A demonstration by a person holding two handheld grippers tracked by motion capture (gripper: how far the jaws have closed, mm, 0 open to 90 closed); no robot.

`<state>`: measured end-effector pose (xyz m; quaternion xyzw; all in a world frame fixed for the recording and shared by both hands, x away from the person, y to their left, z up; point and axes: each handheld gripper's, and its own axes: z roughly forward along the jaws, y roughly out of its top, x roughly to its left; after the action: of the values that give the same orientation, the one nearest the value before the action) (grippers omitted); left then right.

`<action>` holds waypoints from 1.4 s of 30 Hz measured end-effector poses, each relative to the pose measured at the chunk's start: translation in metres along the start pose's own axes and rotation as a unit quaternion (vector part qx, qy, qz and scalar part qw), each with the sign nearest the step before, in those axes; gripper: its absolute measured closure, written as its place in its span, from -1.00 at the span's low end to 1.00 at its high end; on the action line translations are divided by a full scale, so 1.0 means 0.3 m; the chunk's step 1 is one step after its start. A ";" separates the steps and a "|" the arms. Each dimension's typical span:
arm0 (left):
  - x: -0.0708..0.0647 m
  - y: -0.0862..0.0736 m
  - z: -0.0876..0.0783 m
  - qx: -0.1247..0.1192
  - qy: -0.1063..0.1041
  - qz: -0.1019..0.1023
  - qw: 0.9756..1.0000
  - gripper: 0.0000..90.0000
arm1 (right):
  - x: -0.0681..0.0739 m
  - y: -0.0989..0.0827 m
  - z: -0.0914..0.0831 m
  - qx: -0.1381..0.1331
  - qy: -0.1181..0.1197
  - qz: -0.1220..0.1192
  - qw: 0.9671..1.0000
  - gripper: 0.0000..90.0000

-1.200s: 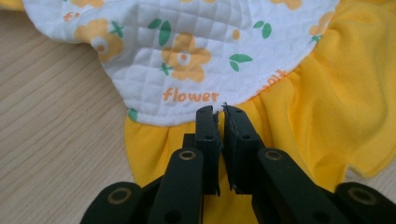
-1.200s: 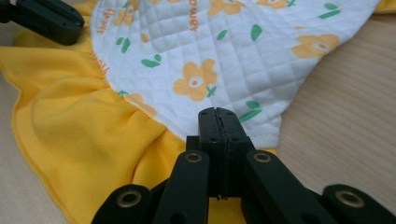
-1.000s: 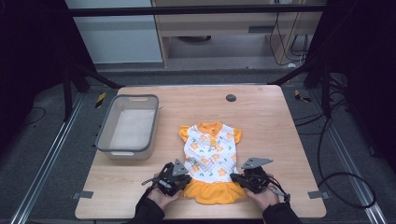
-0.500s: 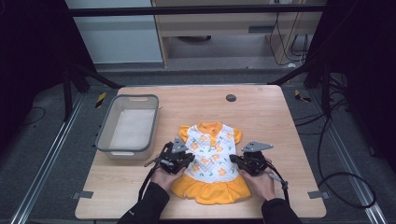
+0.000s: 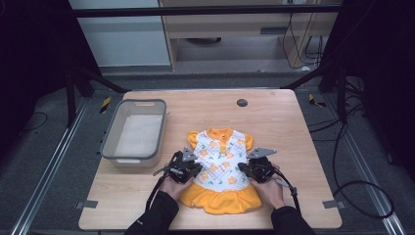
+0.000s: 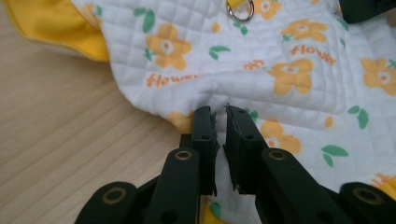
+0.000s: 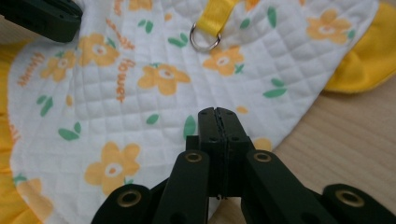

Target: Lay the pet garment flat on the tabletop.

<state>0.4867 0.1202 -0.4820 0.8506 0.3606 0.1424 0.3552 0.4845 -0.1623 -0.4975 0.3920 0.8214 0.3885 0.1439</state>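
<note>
A small quilted white dress with orange flower print and plain orange sleeves and hem ruffle (image 5: 219,166) lies flat on the pale wood-grain table (image 5: 293,127), collar toward twelve o'clock, ruffle toward six. The cloth is stitched in a fine diamond grid, with the word "flower" printed among the blooms; a metal ring on an orange strap (image 7: 205,37) sits at the chest. The left gripper (image 5: 192,169) sits at the dress's nine o'clock edge, jaws nearly together with a thin slit between, a small raised fold of cloth at their tips. Whether the pads pinch it is hard to make out. The right gripper (image 5: 248,169) sits at the three o'clock edge, jaws pressed fully together over the fabric. A grey plastic rectangular bin (image 5: 111,142) stands at ten o'clock.
</note>
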 end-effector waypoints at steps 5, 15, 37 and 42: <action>0.049 0.085 -0.053 -0.036 0.022 -0.009 0.999 0.79 | -0.042 0.056 -0.027 -0.049 -0.015 0.011 0.999 1.00; 0.156 0.182 0.091 -0.036 0.063 -0.031 0.997 0.71 | -0.169 0.125 0.092 -0.076 -0.065 0.044 0.994 1.00; 0.186 0.173 0.129 -0.044 0.070 -0.054 0.995 0.62 | -0.192 0.131 0.123 -0.061 -0.092 0.039 0.993 0.99; 0.160 0.184 0.002 -0.074 0.058 -0.038 0.995 0.44 | -0.173 0.148 0.030 -0.086 -0.084 0.039 0.992 0.92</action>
<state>0.5490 0.1273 -0.4440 0.7978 0.4013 0.2042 0.4010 0.5468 -0.1795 -0.4734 0.4412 0.7541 0.4288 0.2299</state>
